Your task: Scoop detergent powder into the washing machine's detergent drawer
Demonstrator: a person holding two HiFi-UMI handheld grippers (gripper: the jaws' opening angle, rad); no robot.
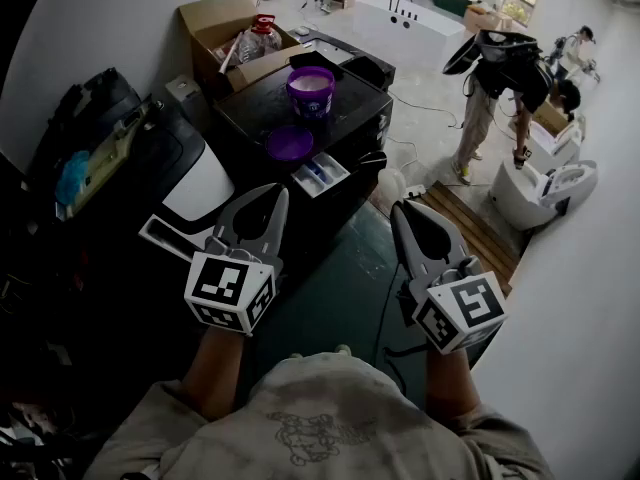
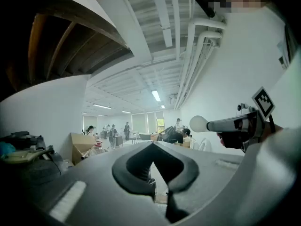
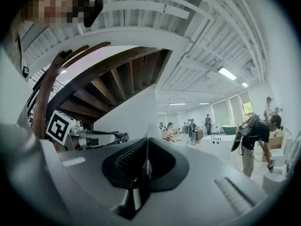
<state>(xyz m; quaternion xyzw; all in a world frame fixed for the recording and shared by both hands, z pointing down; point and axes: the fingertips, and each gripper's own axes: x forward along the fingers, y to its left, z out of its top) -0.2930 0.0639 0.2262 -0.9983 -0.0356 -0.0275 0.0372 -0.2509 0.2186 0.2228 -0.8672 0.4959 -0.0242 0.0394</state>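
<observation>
Item: 2 hand-held grippers, held up close in front of the person, neither yet at the work. Left hand-held gripper point(image 1: 279, 195): tips together, a slim gap behind them, nothing between. Right hand-held gripper point(image 1: 401, 209): jaws pressed together along a single seam, empty. Task items, all ahead and well apart from both: washing machine point(image 1: 255, 106), dark-topped; purple detergent tub point(image 1: 311, 90), uncovered, pale contents showing, standing on the machine's top; purple lid point(image 1: 290, 143), lying flat on the top nearer the person; detergent drawer point(image 1: 320, 173), pulled out from the machine's front just below the lid, white and blue compartments exposed. Scoop: none can be made out in any view. Position: the drawer lies forward of the gap between the 2 grippers, nearer the left one's tip; the tub sits beyond it. Step in hand, as judged: the approach, with tub and drawer already opened. Handling note: part 1 pair of jaws before reaching in, find the scoop, take it by the handle, and keep the bowl level on the short carry from tub to drawer; tip it low over a compartment so powder does not spill on the floor. Surroundings: cardboard box point(image 1: 225, 28) behind the machine, bathtub point(image 1: 410, 16), a standing person point(image 1: 500, 83) to the right
</observation>
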